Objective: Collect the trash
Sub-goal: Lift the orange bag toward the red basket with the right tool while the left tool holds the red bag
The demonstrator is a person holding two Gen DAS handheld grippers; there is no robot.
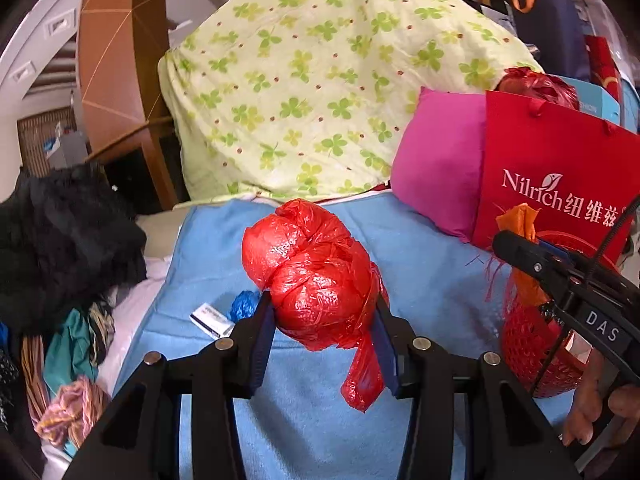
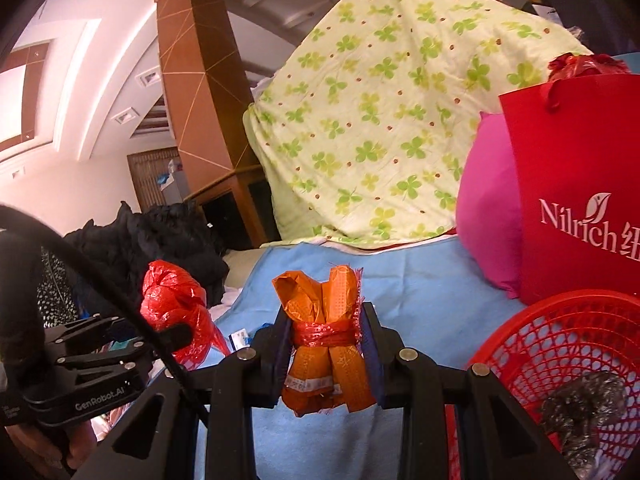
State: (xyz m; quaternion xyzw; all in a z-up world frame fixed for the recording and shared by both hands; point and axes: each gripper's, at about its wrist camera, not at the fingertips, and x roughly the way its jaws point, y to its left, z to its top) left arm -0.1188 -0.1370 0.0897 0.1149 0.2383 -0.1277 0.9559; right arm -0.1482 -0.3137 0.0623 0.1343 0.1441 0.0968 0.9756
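A knotted red plastic bag (image 1: 316,276) is being clamped between the fingers of the left hand-held gripper (image 1: 324,312), above the blue blanket (image 1: 432,264). An orange wrapper bundle (image 2: 326,332) is being pinched by the right hand-held gripper (image 2: 326,344), beside the red mesh basket (image 2: 560,344).

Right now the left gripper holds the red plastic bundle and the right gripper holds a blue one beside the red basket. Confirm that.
Not quite. The right gripper is shut on an orange bundle, not a blue one, as the right wrist view shows. The rest stands: the left gripper holds the red plastic bundle, and the red basket sits beside the right gripper.
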